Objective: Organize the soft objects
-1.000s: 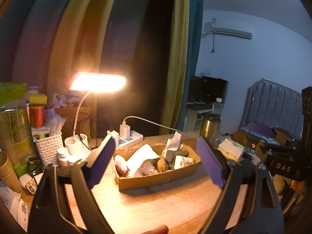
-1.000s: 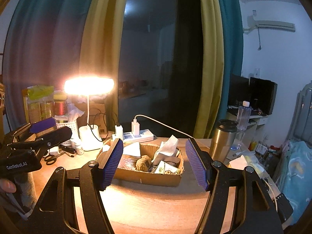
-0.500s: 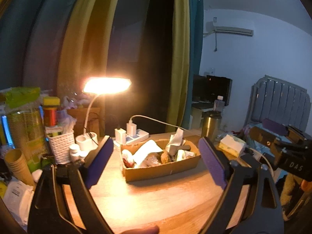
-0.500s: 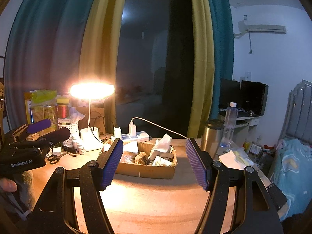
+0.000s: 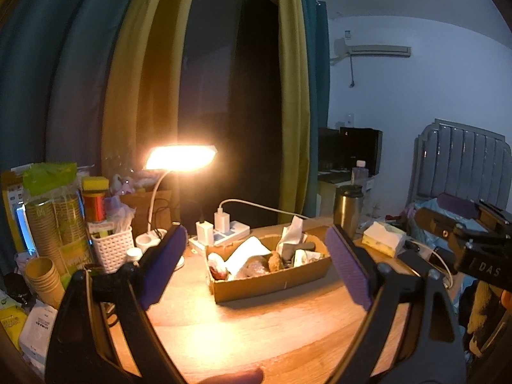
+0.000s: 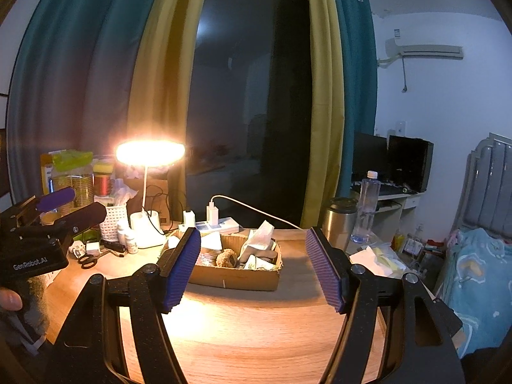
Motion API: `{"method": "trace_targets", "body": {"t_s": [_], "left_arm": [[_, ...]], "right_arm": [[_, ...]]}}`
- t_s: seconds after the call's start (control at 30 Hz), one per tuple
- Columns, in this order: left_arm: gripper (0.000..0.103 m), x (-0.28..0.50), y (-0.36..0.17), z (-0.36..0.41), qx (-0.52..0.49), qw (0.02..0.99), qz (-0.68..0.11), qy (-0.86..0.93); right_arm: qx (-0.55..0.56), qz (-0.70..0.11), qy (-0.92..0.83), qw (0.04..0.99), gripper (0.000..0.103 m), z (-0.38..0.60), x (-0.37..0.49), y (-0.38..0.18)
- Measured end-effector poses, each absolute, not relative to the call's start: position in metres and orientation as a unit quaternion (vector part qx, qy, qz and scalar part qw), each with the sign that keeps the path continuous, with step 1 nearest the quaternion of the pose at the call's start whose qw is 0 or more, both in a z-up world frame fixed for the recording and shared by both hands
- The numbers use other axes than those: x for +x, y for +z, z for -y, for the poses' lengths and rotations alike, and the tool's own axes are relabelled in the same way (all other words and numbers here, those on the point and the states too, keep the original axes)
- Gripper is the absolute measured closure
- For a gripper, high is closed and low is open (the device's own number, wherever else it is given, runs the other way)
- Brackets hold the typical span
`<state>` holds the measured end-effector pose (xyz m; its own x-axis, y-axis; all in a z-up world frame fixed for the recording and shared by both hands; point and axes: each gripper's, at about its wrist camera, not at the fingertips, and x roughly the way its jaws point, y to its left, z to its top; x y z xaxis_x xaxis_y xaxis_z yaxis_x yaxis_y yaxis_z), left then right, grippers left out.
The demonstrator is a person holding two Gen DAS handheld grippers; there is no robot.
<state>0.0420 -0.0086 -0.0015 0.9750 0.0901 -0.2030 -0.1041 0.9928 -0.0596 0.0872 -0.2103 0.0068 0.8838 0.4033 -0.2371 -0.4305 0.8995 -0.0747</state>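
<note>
Looking along my left gripper, I see its purple pads spread wide with nothing between them; the right gripper stands just as wide and empty. The cardboard box of soft objects sits mid-frame on the wooden table, beyond both sets of fingertips and not touching them. A tissue sticks up from it, beside a brown fuzzy ball; the rest is too jumbled to name. A lit desk lamp glows at centre left.
</note>
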Motion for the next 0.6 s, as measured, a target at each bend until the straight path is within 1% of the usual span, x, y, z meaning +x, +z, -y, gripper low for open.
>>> {"method": "trace_targets", "body": {"t_s": [0.6], "left_arm": [[0.013, 0.0434, -0.0002, 0.0121, -0.032, 0.994, -0.101, 0.039]], "right_arm": [[-0.062, -0.110, 0.216, 0.968, 0.031, 0.2100, 0.0867, 0.0065]]}}
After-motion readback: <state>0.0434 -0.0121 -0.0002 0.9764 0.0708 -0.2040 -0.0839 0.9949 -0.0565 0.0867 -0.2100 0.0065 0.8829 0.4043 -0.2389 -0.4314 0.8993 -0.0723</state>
